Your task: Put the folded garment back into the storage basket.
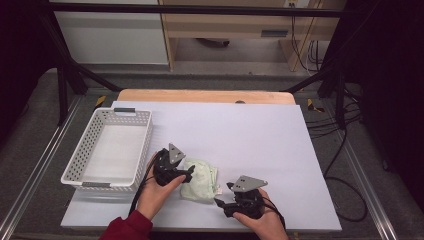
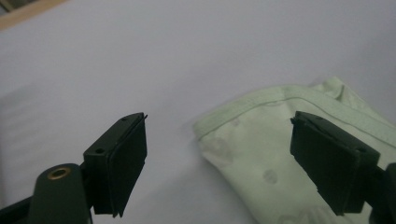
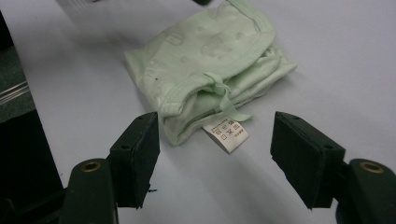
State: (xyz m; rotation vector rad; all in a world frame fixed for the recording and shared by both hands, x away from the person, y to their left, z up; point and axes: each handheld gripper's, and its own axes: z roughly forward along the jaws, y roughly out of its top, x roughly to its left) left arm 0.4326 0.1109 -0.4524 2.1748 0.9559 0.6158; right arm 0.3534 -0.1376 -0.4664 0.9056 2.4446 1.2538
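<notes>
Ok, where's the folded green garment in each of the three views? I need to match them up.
High view: the folded green garment lies low centre on the table, between the left gripper and the right gripper.
Left gripper view: lower right, partly behind one jaw.
Right gripper view: upper centre, beyond both open jaws.
Shared landmark: its stitched hem.

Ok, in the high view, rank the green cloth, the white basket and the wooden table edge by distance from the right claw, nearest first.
1. Green cloth, just left of the right claw.
2. White basket, far left.
3. Wooden table edge, at the far side.
</notes>
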